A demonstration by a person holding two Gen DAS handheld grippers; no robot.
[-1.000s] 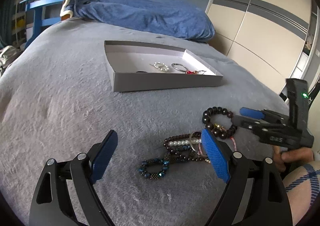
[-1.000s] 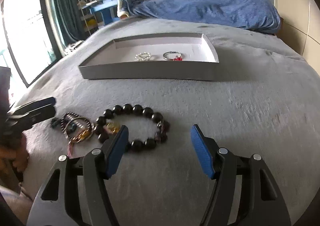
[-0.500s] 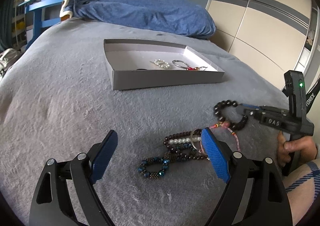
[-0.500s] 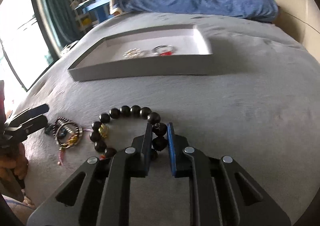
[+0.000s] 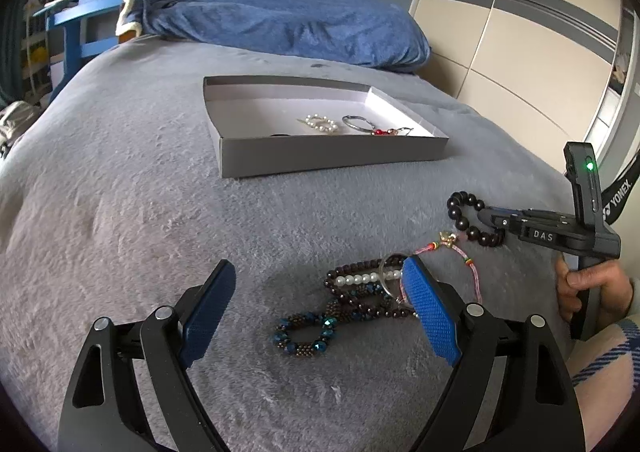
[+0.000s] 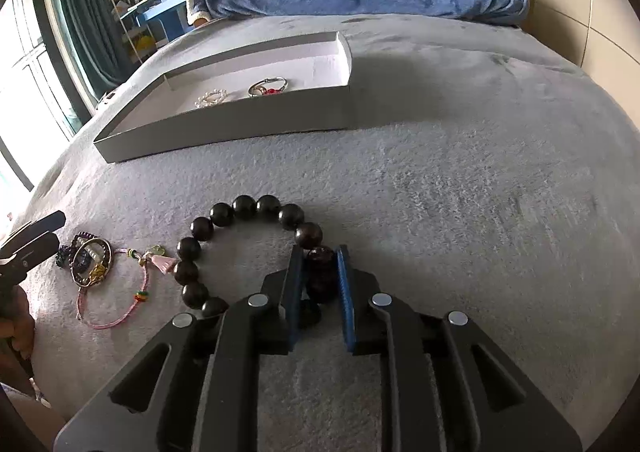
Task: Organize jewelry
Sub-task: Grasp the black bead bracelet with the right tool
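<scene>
A bed covered in a grey plush blanket carries everything. A shallow grey tray sits on the blanket near the middle. Beyond the tray, at the head of the bed, lies a rumpled blue duvet. On the near side of the tray, well apart from it, a tangle of beaded bracelets rests on the blanket, with a pink cord bracelet just beside it and a large dark-bead bracelet next to that.
</scene>
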